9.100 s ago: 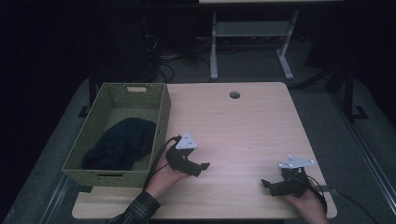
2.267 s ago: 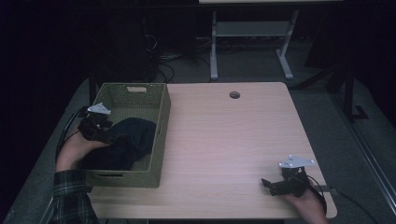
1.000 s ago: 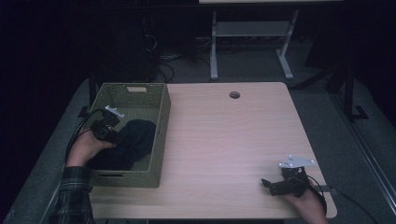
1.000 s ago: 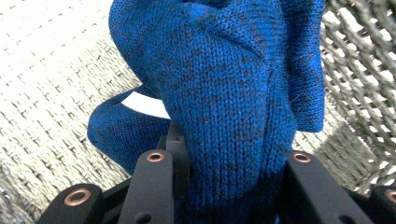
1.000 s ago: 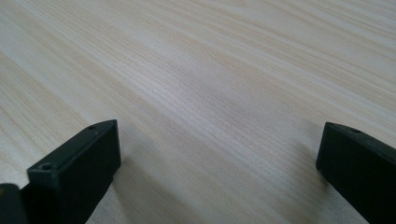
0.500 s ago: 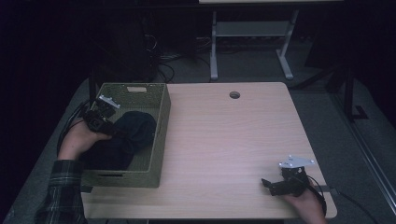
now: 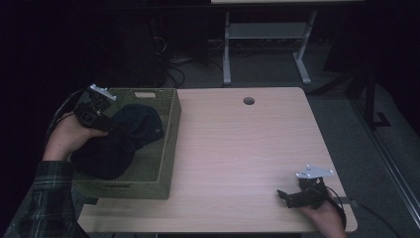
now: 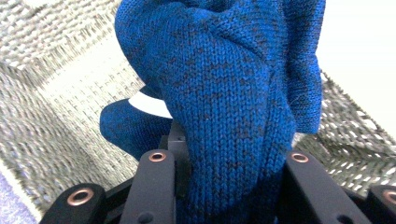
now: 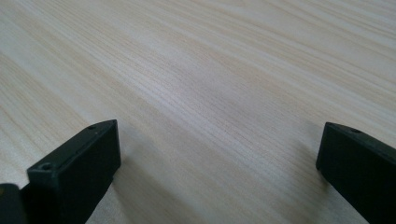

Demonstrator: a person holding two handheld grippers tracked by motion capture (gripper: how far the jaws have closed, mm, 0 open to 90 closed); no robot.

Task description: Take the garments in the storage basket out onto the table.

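Observation:
A dark blue knitted garment (image 7: 121, 139) lies bunched in the green woven basket (image 7: 166, 148) at the table's left. My left gripper (image 7: 106, 126) reaches over the basket's far left corner and is shut on a fold of the blue knit (image 8: 224, 121), which rises between its jaws above the basket's weave. My right gripper (image 7: 285, 197) rests low on the table near the front right corner. Its jaws stand wide apart with bare wood (image 9: 215, 107) between them.
The light wooden table (image 7: 247, 148) has a round cable hole (image 7: 248, 101) near its far edge. A white desk frame (image 7: 267, 34) and cables stand on the dark floor beyond the table.
My left gripper went from the table beside the basket into the basket, closed on the blue garment and has lifted its fold toward the far left corner. The right gripper has stayed put.

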